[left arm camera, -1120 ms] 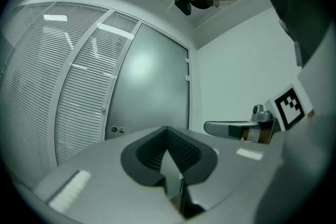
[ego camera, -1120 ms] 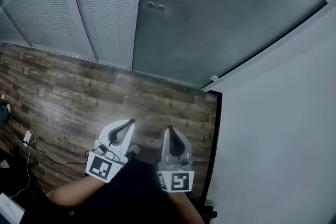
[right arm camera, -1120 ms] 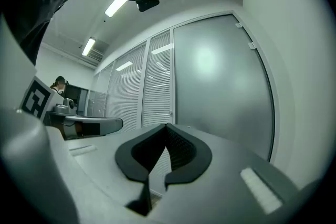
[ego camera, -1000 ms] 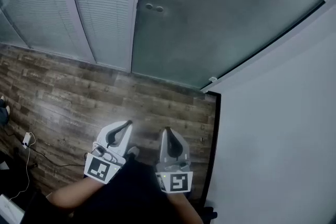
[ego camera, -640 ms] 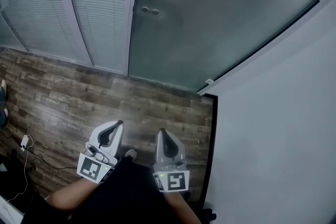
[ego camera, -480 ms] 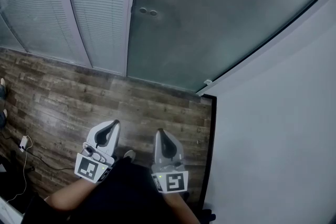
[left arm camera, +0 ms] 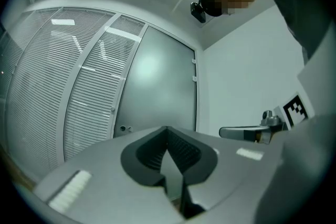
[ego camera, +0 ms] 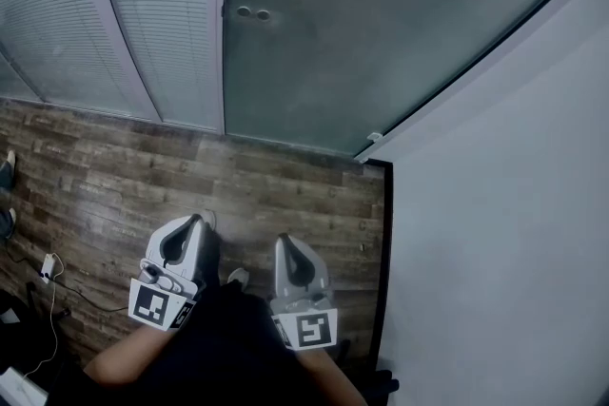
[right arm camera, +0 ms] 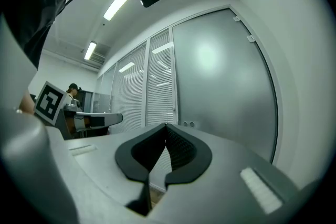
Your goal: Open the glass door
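Facing glass door (ego camera: 381,33); left gripper (ego camera: 195,223), right gripper (ego camera: 284,243) closed.

One frosted glass door (ego camera: 381,24), two round metal fittings (ego camera: 245,12) on it, two grey plastic grippers, left gripper (ego camera: 195,223) and right gripper (ego camera: 284,242)

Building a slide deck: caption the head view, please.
Left tongs and right tongs, both shut and empty, held above the wood floor, short of the closed frosted glass door.

Frosted grey glass door (ego camera: 381,24), upright, shut, two small round fittings (ego camera: 253,13) near left edge, between blind-covered panels (ego camera: 157,14) and white wall (ego camera: 504,233)
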The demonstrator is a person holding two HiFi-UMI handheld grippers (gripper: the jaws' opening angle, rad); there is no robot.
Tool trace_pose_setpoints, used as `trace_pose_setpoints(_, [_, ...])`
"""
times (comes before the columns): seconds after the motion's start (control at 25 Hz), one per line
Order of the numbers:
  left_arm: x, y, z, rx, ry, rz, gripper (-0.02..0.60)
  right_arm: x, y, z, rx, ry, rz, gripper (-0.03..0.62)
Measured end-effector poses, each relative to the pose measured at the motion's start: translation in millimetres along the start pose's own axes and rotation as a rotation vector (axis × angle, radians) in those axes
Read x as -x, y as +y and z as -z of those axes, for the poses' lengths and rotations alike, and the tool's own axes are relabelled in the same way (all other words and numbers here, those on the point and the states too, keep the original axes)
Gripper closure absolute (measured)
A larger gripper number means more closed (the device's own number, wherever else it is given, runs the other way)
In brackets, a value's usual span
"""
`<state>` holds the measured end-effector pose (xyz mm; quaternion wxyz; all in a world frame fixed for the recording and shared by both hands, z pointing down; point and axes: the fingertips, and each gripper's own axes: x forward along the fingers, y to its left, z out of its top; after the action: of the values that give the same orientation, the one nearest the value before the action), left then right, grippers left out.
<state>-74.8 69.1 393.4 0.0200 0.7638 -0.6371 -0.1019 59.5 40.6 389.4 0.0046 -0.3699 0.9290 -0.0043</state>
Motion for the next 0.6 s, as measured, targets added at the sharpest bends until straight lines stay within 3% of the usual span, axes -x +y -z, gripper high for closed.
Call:
trace_pose_setpoints(0.2, [-14.9,3.5,10.0,-0.002,0.022,0.036,0.581,-10.8,-8.1,12.4,-0.010,0.028,0.009,0.592])
trace_pose_setpoints(0.36, [-34.7,8.1,15.5,0.023,0.023,0.089,0.581,-22.4,-26.1,12.5,0.020,0.038,0.064,0.592])
trace_pose_setpoints(0.6, [-73.2,41.7,13.0,0.039,0.034,0.079,0.581,-77.5,-52.0,8.6,0.011,0.062,0.111,0.592])
